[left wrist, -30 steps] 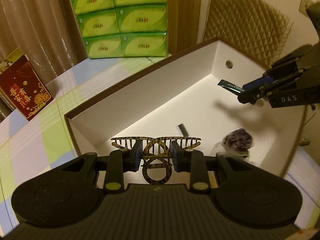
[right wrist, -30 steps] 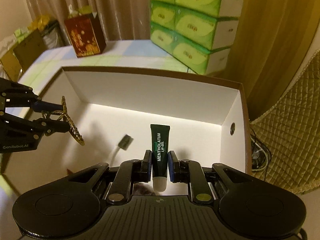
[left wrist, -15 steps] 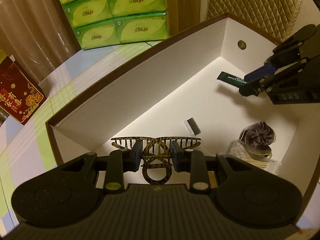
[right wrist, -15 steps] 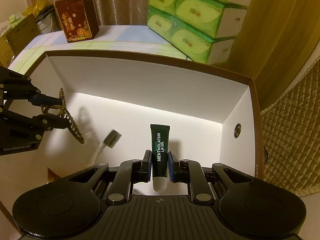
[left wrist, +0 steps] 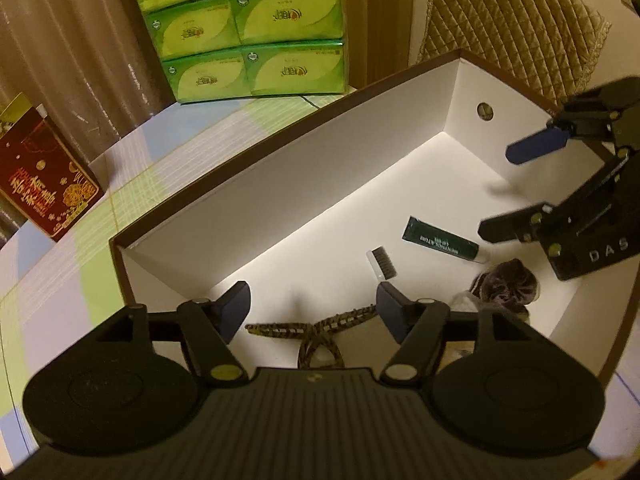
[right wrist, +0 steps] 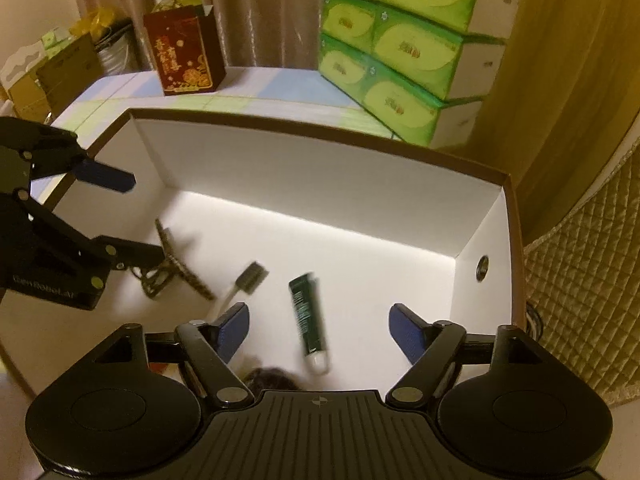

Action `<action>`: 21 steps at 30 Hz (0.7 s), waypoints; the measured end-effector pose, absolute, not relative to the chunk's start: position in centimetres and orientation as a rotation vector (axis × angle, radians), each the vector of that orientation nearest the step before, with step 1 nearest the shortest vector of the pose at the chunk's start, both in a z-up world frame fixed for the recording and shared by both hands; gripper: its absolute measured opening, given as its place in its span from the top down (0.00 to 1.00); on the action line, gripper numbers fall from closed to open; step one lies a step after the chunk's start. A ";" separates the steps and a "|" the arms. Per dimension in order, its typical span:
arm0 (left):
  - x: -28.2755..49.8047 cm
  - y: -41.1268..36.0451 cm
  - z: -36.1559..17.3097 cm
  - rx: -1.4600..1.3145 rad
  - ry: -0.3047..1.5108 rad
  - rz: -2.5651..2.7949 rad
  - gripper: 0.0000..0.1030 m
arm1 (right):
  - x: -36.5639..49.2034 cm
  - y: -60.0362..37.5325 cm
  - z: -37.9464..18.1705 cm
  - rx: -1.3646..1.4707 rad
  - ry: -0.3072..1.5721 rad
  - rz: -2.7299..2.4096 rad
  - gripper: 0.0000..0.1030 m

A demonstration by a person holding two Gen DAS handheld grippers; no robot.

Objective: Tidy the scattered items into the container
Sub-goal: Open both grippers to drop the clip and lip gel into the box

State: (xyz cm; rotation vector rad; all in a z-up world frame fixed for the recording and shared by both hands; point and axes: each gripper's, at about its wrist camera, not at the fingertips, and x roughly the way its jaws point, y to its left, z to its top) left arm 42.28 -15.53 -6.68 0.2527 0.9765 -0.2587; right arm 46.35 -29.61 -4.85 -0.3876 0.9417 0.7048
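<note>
A white box with a brown rim holds the items. My left gripper is open over the box; the tortoiseshell hair clip lies on the box floor below it. My right gripper is open; the dark green lip gel tube lies on the box floor below it. A toothbrush and a dark purple scrunchie also lie in the box. Each gripper shows in the other's view, the right one and the left one.
Stacked green tissue packs and a red gift bag stand on the checked tablecloth behind the box. A quilted chair back is at the right. Cardboard boxes sit at far left.
Both grippers have opened. The hair clip has dropped from the left gripper and the lip gel tube from the right gripper onto the box floor.
</note>
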 end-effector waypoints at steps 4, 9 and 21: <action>41.3 -15.4 -5.9 0.233 0.972 -0.250 0.30 | 45.3 -29.9 -4.5 -0.423 0.933 0.693 0.18; 40.2 -15.6 -5.0 0.236 0.977 -0.241 0.28 | 44.2 -30.3 -4.0 -0.426 0.927 0.682 0.16; 37.8 -15.5 -3.0 0.211 0.961 -0.205 0.19 | 42.1 -31.2 -2.2 -0.382 0.901 0.652 0.15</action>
